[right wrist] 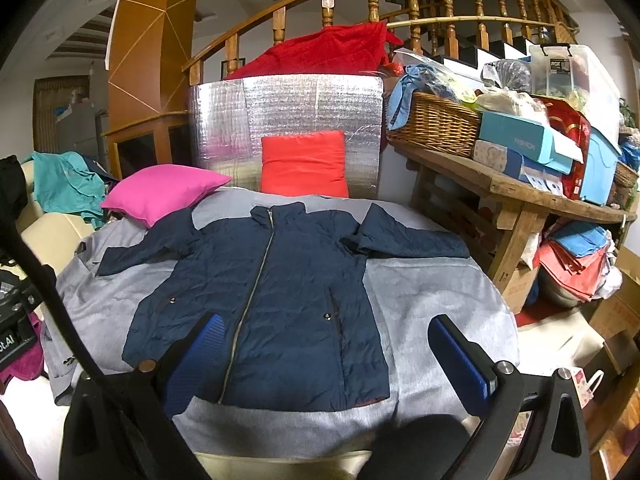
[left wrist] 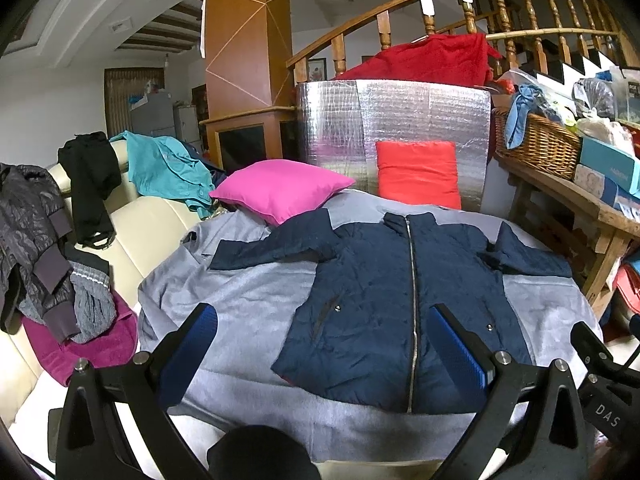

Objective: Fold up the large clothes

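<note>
The zipped, quilted navy jacket [left wrist: 400,300] lay flat and unfolded, sleeves spread, mid-surface on the grey-blanketed couch [left wrist: 248,320], while the left claw [left wrist: 320,356] and right claw [right wrist: 326,364] hovered wide and empty over its near hem, no fold apparently begun.

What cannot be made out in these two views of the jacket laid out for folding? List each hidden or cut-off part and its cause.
- Navy jacket: back and lining hidden underneath, both views.
- Hem corner, right wrist view: covered by the right tool.
- Pink pillow: hides the grey blanket beneath.
- Left tool: body cut off by the frame's bottom edge.
</note>
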{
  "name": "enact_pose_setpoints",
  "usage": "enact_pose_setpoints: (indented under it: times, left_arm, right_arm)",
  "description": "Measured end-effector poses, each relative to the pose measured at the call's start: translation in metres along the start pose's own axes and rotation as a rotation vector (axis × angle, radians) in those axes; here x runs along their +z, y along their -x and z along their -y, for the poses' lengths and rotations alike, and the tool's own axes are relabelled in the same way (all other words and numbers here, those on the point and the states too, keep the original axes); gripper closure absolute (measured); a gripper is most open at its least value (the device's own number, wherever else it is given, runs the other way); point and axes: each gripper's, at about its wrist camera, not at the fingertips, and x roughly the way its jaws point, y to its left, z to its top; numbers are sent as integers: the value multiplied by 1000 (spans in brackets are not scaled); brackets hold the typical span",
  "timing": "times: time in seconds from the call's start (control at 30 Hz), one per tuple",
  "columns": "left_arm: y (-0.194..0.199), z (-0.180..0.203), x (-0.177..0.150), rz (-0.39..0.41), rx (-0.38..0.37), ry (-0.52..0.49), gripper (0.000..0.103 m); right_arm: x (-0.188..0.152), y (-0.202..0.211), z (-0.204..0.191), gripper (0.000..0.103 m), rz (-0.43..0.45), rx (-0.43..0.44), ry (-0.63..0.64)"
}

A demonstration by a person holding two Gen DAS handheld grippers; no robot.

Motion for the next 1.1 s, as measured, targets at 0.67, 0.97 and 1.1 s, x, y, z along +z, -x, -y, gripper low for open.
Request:
enact_pose_setpoints:
  times: [0.67,0.97,1.1]
  left_arm:
    - [-169,33,48,-83,2,18,0]
    - [-314,65,7,-367,-39,45,0]
    - [-349,80,-5,-395,-23,14,0]
  right_arm:
    - [39,-124,40,0,75,105,-133]
    - [31,-275,165,0,-162,157,-551]
    - [22,-345,229,0,-187,202,-856]
